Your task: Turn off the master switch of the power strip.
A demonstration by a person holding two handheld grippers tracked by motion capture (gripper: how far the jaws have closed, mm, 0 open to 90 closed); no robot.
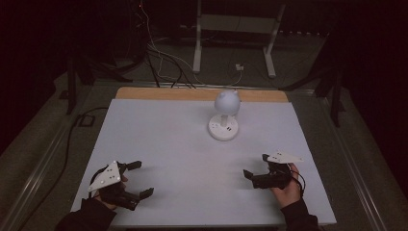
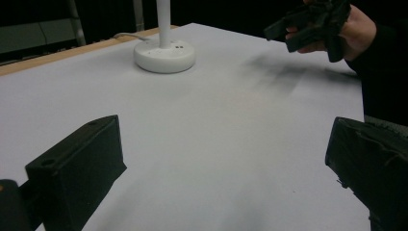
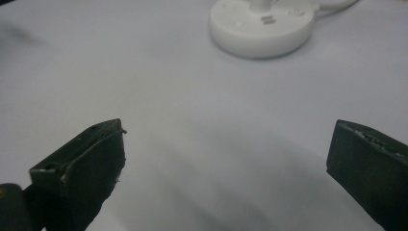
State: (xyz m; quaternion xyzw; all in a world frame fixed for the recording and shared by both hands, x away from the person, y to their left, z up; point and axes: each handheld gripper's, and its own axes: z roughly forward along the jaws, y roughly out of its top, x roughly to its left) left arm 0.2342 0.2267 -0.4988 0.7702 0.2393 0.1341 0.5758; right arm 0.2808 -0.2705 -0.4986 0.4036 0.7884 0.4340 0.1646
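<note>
From the high view, a small white desk lamp (image 1: 224, 118) stands at about one o'clock from the middle of the white table (image 1: 159, 139), toward the far edge, with a round dome head above a short stem and a flat disc base. The left gripper (image 1: 138, 179) rests near seven o'clock with its jaws spread wide and nothing between them; the right gripper (image 1: 255, 166) sits near five o'clock, jaws likewise apart and empty, both well apart from the lamp. In the left gripper view, the lamp's base (image 2: 164, 55) lies at eleven o'clock beyond the open jaws, its stem rising out of the top, a cord trailing off behind it, and the other hand's gripper (image 2: 308, 24) at one o'clock. In the right gripper view, the base (image 3: 262, 26) sits at twelve to one o'clock, small marks on its top. It looks like smooth, hard plastic, probably light and somewhat slippery, and top-heavy under that dome; the thin stem seems the surest place to pinch, or the base rim to steady it.
</note>
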